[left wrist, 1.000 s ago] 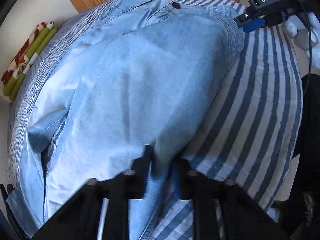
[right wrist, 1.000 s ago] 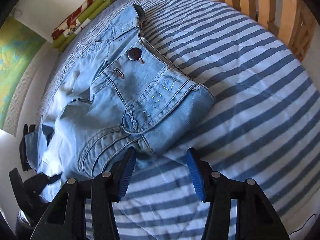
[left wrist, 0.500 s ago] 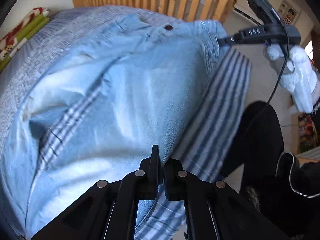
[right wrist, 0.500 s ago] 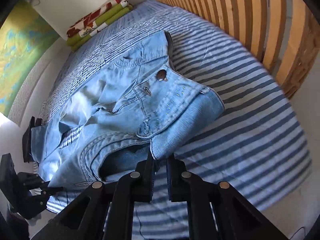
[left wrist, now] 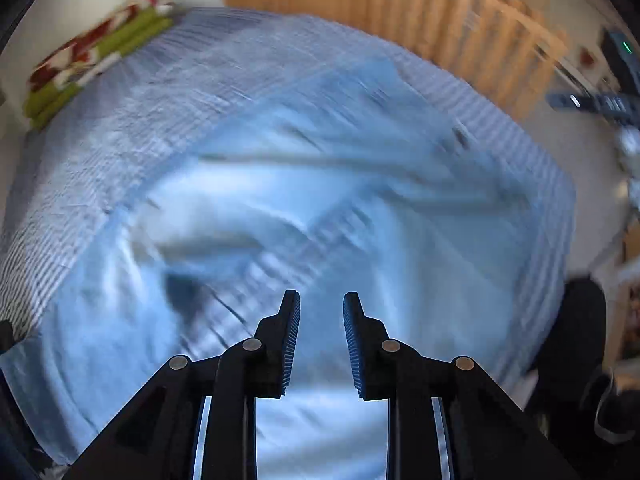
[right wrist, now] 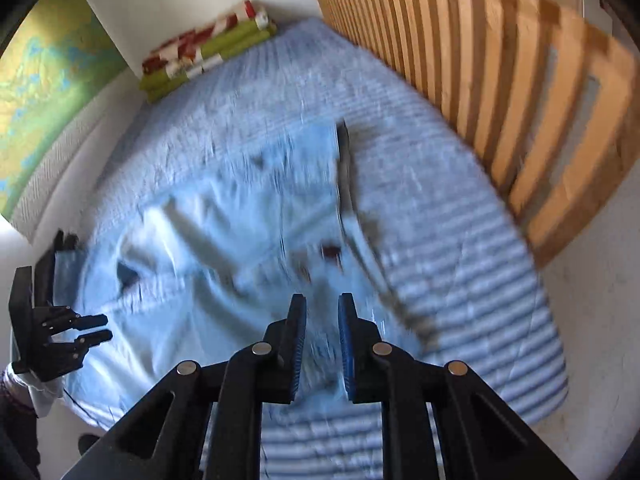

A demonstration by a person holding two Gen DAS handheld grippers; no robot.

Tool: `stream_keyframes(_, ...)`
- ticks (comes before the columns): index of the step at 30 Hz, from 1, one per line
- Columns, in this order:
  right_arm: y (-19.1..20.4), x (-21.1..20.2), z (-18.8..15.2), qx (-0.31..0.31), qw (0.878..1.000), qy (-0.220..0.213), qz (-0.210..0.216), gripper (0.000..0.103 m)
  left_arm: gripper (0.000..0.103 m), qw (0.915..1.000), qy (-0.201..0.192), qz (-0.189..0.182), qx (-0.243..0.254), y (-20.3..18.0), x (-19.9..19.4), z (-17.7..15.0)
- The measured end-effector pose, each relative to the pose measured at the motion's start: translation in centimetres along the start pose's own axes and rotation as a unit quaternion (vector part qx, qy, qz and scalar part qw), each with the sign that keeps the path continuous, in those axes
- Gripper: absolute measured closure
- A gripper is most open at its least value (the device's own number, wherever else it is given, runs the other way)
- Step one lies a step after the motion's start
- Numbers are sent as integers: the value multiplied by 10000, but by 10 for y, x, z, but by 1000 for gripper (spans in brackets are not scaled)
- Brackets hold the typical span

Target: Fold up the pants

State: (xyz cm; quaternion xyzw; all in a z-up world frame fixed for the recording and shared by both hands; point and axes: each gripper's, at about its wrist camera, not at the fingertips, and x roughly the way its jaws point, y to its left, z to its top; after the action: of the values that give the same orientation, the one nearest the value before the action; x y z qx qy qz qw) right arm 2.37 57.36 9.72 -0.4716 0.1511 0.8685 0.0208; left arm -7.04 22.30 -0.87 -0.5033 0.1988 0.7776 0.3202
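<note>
Pale blue pants [right wrist: 224, 240] are lying spread across a striped bed [right wrist: 460, 264], waist end toward the slatted wooden headboard [right wrist: 500, 80], legs trailing toward the near left corner (both views are blurring with motion, so seams and folds are unclear). The left gripper [left wrist: 321, 344] is hanging above the cloth, its jaws opening with nothing between them. The right gripper [right wrist: 322, 344] is hovering over the waist end, its jaws opening too, a narrow gap showing and no fabric pinched. A rolled red-and-green bundle [right wrist: 208, 52] is resting against the far wall.
</note>
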Motion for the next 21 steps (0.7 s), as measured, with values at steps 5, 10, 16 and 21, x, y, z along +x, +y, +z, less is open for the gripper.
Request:
stream_keyframes(5, 19, 61, 81, -115, 9997, 81, 215, 61, 66, 9966, -426, 563, -429, 71, 23, 80)
stream_keyframes(10, 5, 146, 139, 241, 9985, 446, 187, 61, 62, 9966, -376, 715, -174, 93, 77, 134)
stream_keyframes(16, -14, 212, 154, 622, 9951, 712, 306, 61, 49, 9932, -188, 988, 580, 92, 153, 168)
stream_keyframes(21, -15, 233, 157, 522, 9949, 785, 371, 61, 49, 9922, 50, 899, 866, 88, 198, 178)
